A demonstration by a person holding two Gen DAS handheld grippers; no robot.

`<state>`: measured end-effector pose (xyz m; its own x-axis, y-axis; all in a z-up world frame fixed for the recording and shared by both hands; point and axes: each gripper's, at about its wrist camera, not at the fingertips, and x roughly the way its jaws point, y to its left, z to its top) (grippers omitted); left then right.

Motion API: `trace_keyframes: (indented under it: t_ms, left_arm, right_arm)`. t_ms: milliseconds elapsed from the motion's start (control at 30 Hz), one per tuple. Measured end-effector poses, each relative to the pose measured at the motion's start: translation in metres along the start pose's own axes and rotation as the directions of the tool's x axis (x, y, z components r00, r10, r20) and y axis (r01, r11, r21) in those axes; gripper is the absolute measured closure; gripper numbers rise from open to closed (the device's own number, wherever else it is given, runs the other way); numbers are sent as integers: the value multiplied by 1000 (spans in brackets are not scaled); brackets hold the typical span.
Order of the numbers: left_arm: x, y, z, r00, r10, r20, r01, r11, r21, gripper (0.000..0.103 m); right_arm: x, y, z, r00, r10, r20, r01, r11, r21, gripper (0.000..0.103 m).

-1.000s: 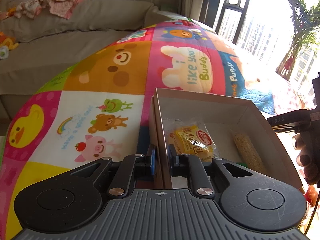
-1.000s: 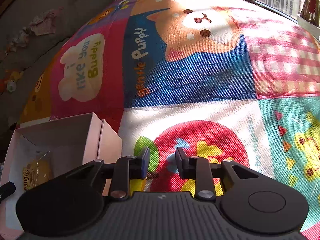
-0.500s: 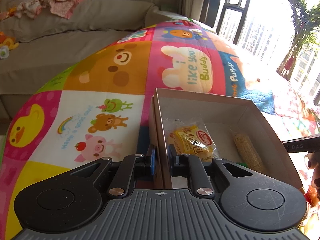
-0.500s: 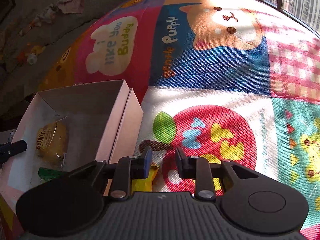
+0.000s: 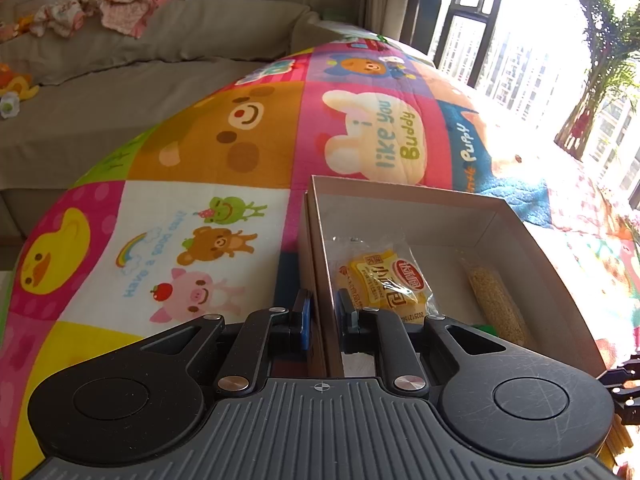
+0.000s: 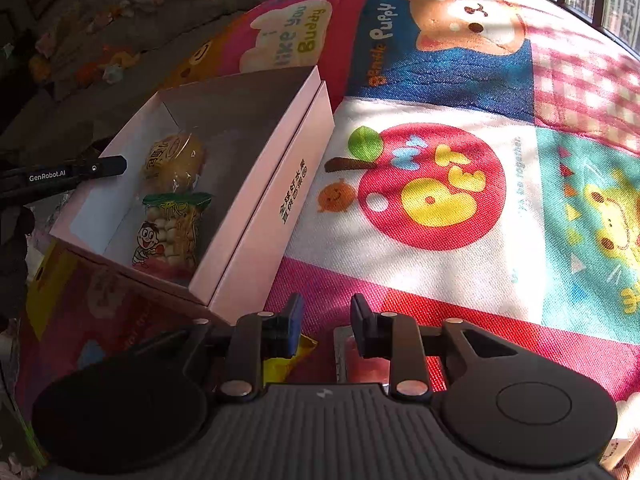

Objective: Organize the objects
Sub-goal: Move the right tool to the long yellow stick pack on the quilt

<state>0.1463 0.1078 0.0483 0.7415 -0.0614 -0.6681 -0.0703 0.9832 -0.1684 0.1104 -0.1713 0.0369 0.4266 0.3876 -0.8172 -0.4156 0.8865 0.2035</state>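
From the left wrist, the left tool (image 5: 322, 322) is clamped on the near wall of the shallow pale cardboard box (image 5: 400, 194), one finger outside and one inside, so it appears to be steadying the box on the quilted cartoon-patchwork play mat (image 5: 208, 152). Just ahead of the inner finger lies a crinkly clear packet with a yellow cake (image 5: 384, 280), and further to the tool's right a long grainy tan snack bar (image 5: 496, 304) lies along the box floor. From the right wrist, the right tool (image 6: 325, 320) hovers just beside the box's near corner with its jaws drawn close together; a glossy yellow wrapper (image 6: 290, 360) and a pinkish packet (image 6: 366, 364) show under and between the fingers, but whether the pads press on either I cannot tell. Up and to its left, inside the box, the cake sits beyond a green-topped clear bag of puffed corn snacks (image 6: 172, 232). The step in hand seems to be filling the box; the next move likely calls for carrying a snack over the smooth, stiff wall and letting go in the bare floor space.
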Motion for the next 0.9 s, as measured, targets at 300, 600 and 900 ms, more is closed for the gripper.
trace_keyframes:
  t_ms: [300, 600, 900]
  left_arm:
    - [0, 0, 0, 1000, 0, 0, 0, 1000, 1, 88]
    - [0, 0, -1, 1000, 0, 0, 0, 1000, 0, 88]
    - [-1, -1, -2, 1000, 3, -1, -3, 1000, 4, 88]
  right_arm:
    - [-54, 37, -39, 992, -108, 62, 111, 993, -30, 60]
    - [-63, 77, -69, 999, 36, -12, -34, 993, 115, 37]
    - [-30, 118, -79, 995, -94, -16, 93, 994, -56, 38]
